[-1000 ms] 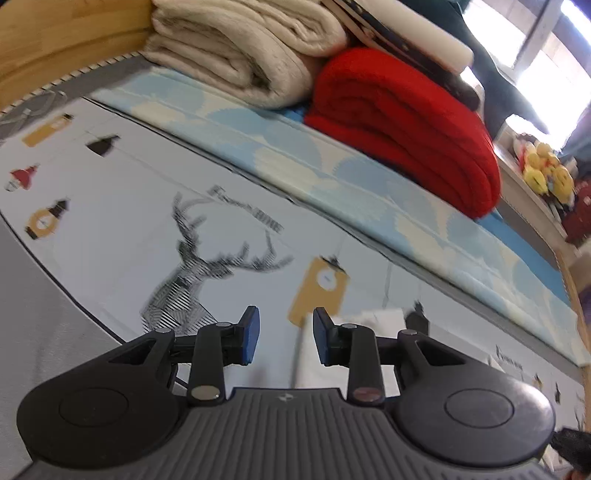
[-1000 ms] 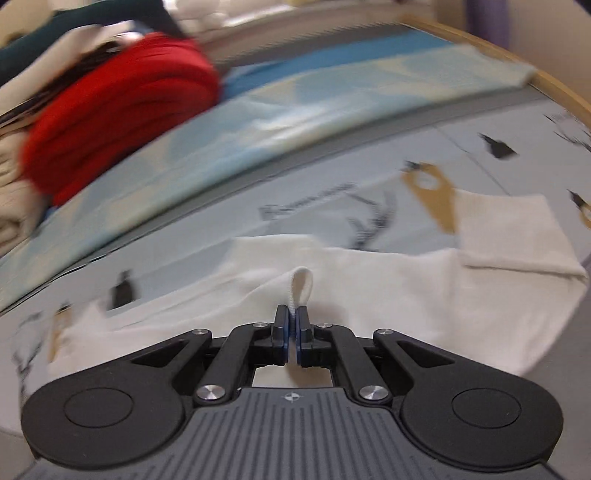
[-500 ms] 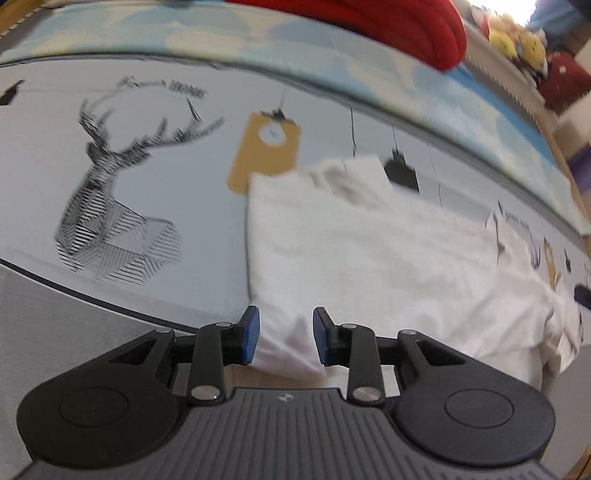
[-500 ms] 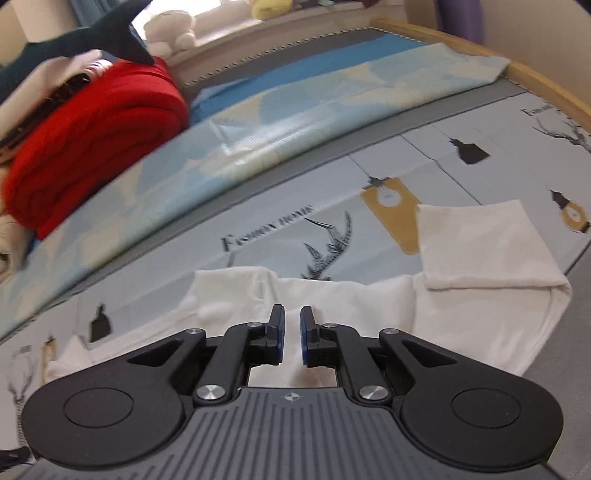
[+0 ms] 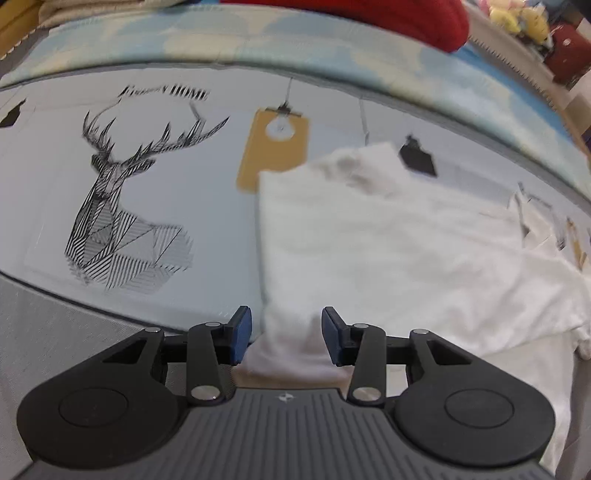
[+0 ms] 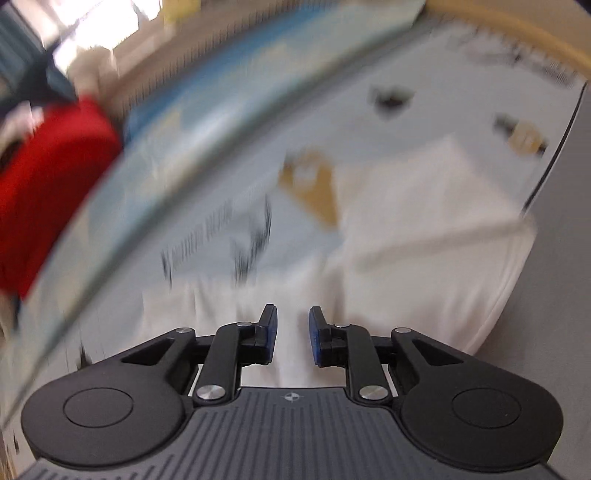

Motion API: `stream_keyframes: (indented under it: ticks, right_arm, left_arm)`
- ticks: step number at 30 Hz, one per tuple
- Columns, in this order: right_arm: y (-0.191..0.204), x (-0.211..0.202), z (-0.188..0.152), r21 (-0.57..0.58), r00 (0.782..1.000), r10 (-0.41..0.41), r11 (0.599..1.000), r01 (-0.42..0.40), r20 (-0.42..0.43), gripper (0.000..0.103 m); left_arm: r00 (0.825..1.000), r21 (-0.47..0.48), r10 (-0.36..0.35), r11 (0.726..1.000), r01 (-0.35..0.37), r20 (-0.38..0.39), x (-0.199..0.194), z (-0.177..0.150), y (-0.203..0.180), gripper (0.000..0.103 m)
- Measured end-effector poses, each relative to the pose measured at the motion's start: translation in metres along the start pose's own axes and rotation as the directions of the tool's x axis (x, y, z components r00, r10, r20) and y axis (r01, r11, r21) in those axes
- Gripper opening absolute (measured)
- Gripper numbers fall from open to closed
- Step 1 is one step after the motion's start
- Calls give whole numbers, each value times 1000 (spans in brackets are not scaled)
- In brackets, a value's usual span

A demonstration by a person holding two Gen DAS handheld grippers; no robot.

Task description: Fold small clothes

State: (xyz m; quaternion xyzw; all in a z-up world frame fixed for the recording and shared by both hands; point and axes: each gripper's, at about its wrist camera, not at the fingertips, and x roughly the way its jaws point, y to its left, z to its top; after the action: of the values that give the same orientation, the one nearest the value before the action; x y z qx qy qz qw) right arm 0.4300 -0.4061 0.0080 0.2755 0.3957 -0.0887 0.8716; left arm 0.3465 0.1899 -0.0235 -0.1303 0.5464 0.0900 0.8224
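The left gripper [image 5: 286, 334] has its jaws spread wide, and the near left corner of the white shirt [image 5: 388, 258] lies in the gap between the blue pads [image 5: 240, 332]. Whether the pads touch the cloth cannot be told; nothing is pinched. From that corner the shirt runs away to the right and far side, lying mostly flat on the printed bedsheet [image 5: 207, 206], with rumpled folds at its far edge and more creases towards the right. Its left edge runs fairly straight away from the gripper.

Just left of the shirt, the sheet shows a mustard tag print [image 5: 273, 144], partly covered by the shirt's far left corner. Further left is a black line drawing of a deer [image 5: 122, 206] with lettering above it. Beyond the sheet lies a pale blue quilt [image 5: 332, 48], and on it a folded red blanket [image 5: 388, 18] at the far side.

The right gripper [image 6: 292, 334] also has its jaws apart, though less widely, with white cloth of the shirt [image 6: 424, 236] showing in the gap and nothing gripped. This view is heavily blurred. The shirt spreads ahead and to the right, with a folded flap lying on top at the far right. The red blanket [image 6: 48, 184] sits at the far left, and the wooden bed rim [image 6: 517, 26] curves along the far right.
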Motion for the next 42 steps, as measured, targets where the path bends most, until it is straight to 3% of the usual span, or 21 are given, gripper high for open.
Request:
stream_keyframes:
  ticks: [3, 4, 7, 13, 17, 21, 26, 27, 28, 30, 35, 38, 42]
  right_arm:
    - [-31, -4, 17, 43, 998, 4, 999, -7, 61, 21]
    - [-42, -1, 22, 61, 998, 4, 998, -8, 61, 22]
    - [-77, 9, 29, 156, 998, 34, 987, -41, 47, 22]
    - [-100, 52, 17, 357, 977, 214, 914, -192, -23, 34]
    - [-97, 69, 5, 434, 977, 212, 882, -182, -21, 34]
    - [-97, 79, -4, 489, 987, 159, 863, -127, -26, 33]
    - [-91, 83, -6, 455, 990, 136, 881, -131, 21, 32]
    - [-93, 83, -6, 456, 991, 134, 880, -132, 29, 29]
    - [-94, 82, -7, 456, 991, 129, 880, -133, 39, 16]
    - [-95, 79, -6, 440, 992, 118, 889, -127, 48, 5]
    - [-86, 45, 5, 434, 989, 76, 892, -124, 126, 3]
    - [-67, 6, 13, 411, 970, 135, 888, -209, 202, 3]
    - [-26, -52, 2, 314, 928, 266, 885, -343, 262, 3]
  left_arm:
    - [990, 54, 91, 995, -86, -107, 24, -8, -1, 48]
    - [989, 76, 100, 993, -92, -110, 27, -9, -2, 49]
    - [995, 69, 89, 994, -86, -40, 9, 0, -9, 50]
    - [995, 64, -1, 998, -6, 100, -38, 15, -38, 51]
    - [994, 170, -8, 985, -12, 112, -40, 11, -73, 52]
    - [994, 233, -17, 972, -9, 110, -42, 1, -93, 52]
    - [993, 260, -44, 965, 14, 110, -43, -3, -100, 52]
    - [993, 265, -49, 964, 18, 111, -44, -4, -100, 52]
    - [993, 266, -51, 964, 20, 111, -44, -4, -101, 52]
    - [992, 264, -54, 964, 23, 111, -45, -3, -101, 52]
    - [991, 258, -63, 966, 31, 115, -50, 0, -99, 52]
    - [991, 252, -68, 967, 37, 119, -55, 1, -98, 52]
    - [990, 239, -78, 970, 48, 120, -62, -3, -94, 52]
